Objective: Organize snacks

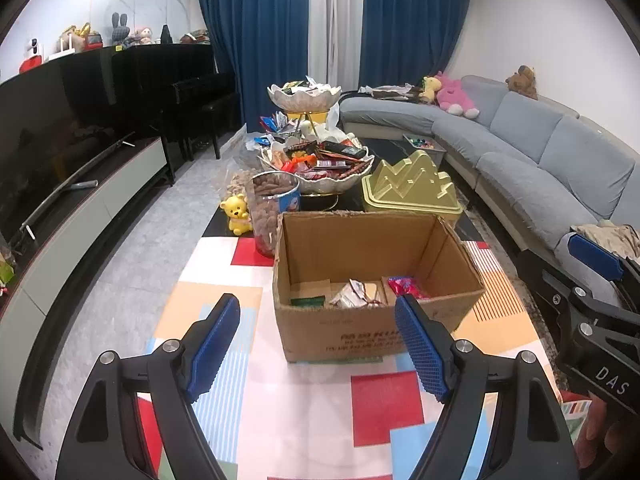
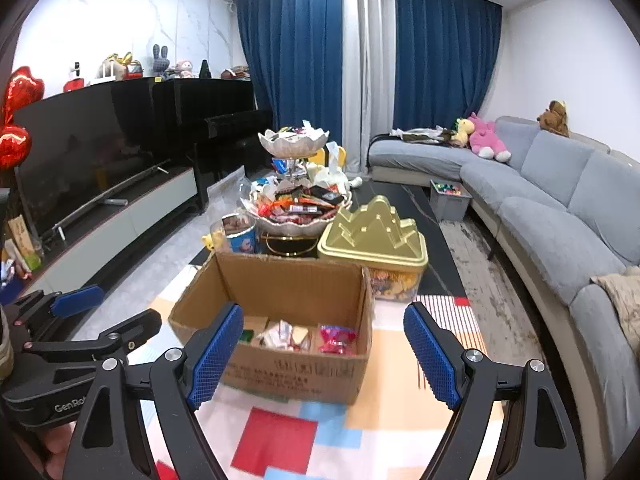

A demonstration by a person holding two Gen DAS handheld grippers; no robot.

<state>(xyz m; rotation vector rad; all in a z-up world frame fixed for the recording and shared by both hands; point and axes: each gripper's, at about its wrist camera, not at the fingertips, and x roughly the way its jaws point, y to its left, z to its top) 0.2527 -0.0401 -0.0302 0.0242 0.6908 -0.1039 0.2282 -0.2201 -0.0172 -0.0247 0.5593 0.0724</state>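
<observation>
The left gripper (image 1: 318,344) hangs above the patterned cloth (image 1: 304,408) with its blue pads spread wide and nothing between them; the cardboard box (image 1: 360,332) stands just ahead of it, partly framed by the fingers. The right gripper (image 2: 324,354) is likewise wide open and empty, hovering near the same box (image 2: 280,376) from the other side. Each gripper shows at the edge of the other's view, the two held side by side and apart. The box is open at the top and upright on the cloth, and on its floor lie a few snacks: a green packet (image 1: 307,301) at the left, a silver wrapper (image 1: 354,292) in the middle and a pink packet (image 1: 406,286) at the right, near one another. Behind the box a clear tub (image 1: 272,208) of brown nuts stands, close to its back left corner, with a yellow bear (image 1: 239,212) beside the tub. A two-tier shell-shaped stand (image 1: 316,168) heaped with wrapped snacks rises behind the tub, and a gold tin (image 1: 412,188) with a mountain-shaped lid sits just right of the stand, behind the box's back right corner. A grey sofa (image 1: 540,148) curves along the right, and a dark TV (image 1: 60,120) stands at the left.
</observation>
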